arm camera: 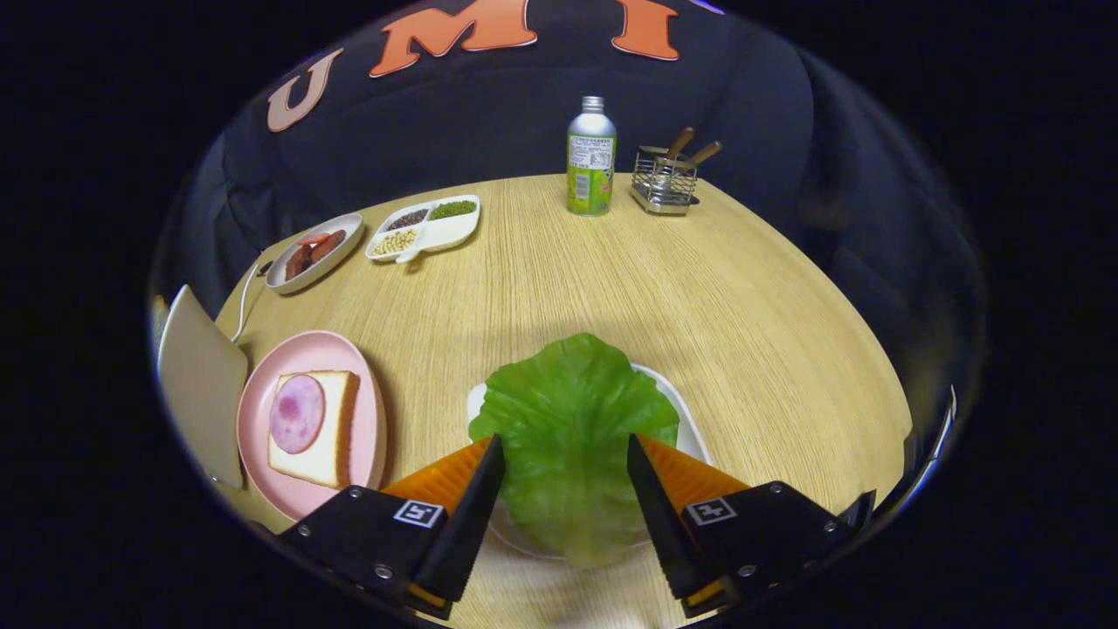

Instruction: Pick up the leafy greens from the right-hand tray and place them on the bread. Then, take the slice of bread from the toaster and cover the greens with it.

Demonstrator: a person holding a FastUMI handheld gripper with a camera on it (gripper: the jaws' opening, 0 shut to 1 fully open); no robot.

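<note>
while the gripper hangs low over a round wooden table, its two black fingers with orange backing stand spread wide apart, one to each side of a lettuce leaf. the leaf is bright green and ruffled, lying flat on a white tray whose rim peeks out from under it. the leaf sits between the fingers, but whether either tip is touching it is hard to tell from this angle; neither finger presses on it, and nothing is held.

to the left of the fingers, well apart from the tray, is a pink plate. on it lies a slice of white bread with a round slice of pink ham resting on top. just beside the plate, further left, stands a cream-coloured appliance, probably the toaster, with a white cord running away behind it.

beyond the leaf, across a bare stretch of table, sits a white oval dish holding reddish sausages. next to it is a white divided dish with dark, green and pale beans in separate compartments. at the far edge stands an upright metal bottle with a green label, and near it, to the right, a wire rack holding utensils with wooden handles.
</note>
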